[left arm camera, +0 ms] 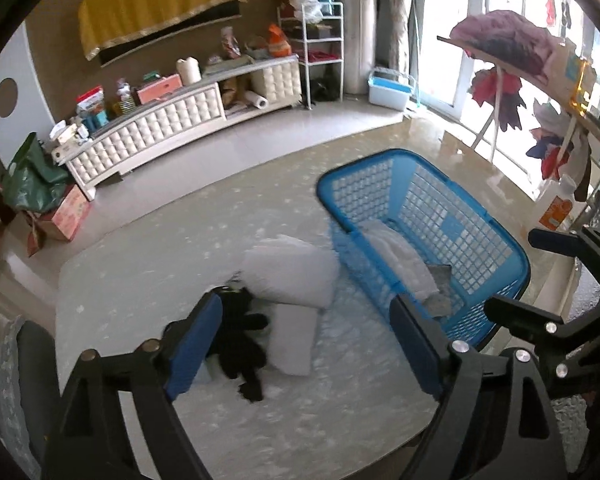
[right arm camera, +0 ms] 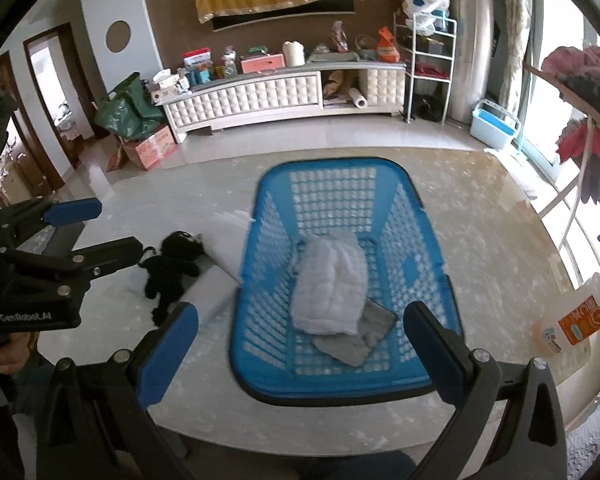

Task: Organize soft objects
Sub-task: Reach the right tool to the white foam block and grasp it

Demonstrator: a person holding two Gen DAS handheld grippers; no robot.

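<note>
A folded white quilted cloth (right arm camera: pixel 330 286) is lying inside the blue plastic lattice basket (right arm camera: pixel 342 168), overlapping a grey cloth (right arm camera: pixel 358 338) at its five o'clock. At the basket's nine o'clock, white pillows (left arm camera: pixel 290 276) and a black plush toy (right arm camera: pixel 170 270) are resting on the pale marble tabletop (right arm camera: pixel 496 248). The left gripper (left arm camera: pixel 306 344) and right gripper (right arm camera: pixel 300 352) are both hanging released, grasping nothing.

Home living room: tufted TV cabinet (right arm camera: pixel 260 88), curtains (left arm camera: pixel 400 12), laundry rack (left arm camera: pixel 496 92).
</note>
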